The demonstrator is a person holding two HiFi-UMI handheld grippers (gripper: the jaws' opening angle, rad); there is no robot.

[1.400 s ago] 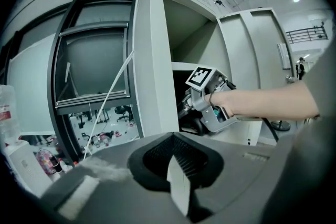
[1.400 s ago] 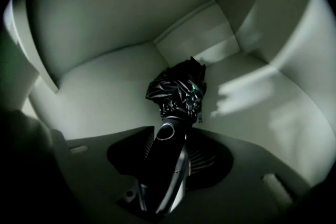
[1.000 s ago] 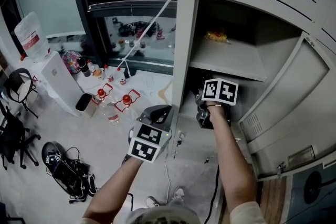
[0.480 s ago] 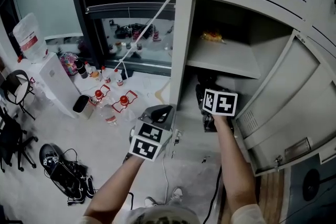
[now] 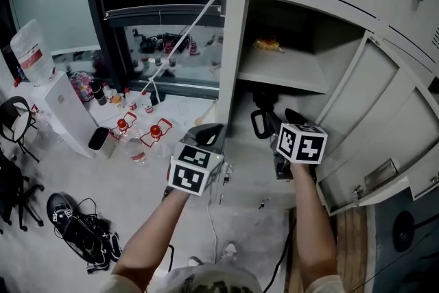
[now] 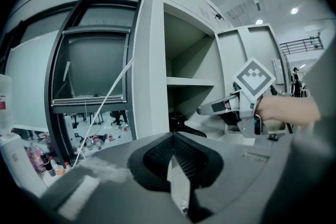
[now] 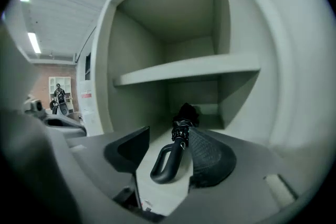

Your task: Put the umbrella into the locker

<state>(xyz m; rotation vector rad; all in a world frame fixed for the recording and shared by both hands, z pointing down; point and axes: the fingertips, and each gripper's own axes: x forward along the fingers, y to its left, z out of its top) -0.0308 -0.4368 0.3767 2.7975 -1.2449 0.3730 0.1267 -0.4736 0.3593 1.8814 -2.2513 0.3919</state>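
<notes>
The black folded umbrella [image 7: 181, 126] lies in the lower compartment of the grey locker [image 5: 236, 24], its hooked handle [image 5: 259, 123] pointing out toward me. My right gripper [image 5: 280, 123] hovers just outside that compartment. Its jaws are closing, the handle [image 7: 168, 162] shows between them, and the pads do not press on it. My left gripper [image 5: 208, 135] stays in front of the locker's left post, shut and empty. From the left gripper view the right gripper [image 6: 218, 108] points at the dark umbrella [image 6: 181, 126] under the shelf [image 6: 191, 81].
The locker door [image 5: 374, 113] stands swung open at the right. A yellow item [image 5: 267, 44] rests on the upper shelf. On the floor at left are a water dispenser [image 5: 58, 103], bottles [image 5: 137, 134] and tangled cables [image 5: 79, 233]. A white cord [image 5: 185, 38] slants across the window.
My right gripper has drawn back out of the lower compartment, rising and shifting right, with the umbrella left lying inside. My left gripper has hardly moved.
</notes>
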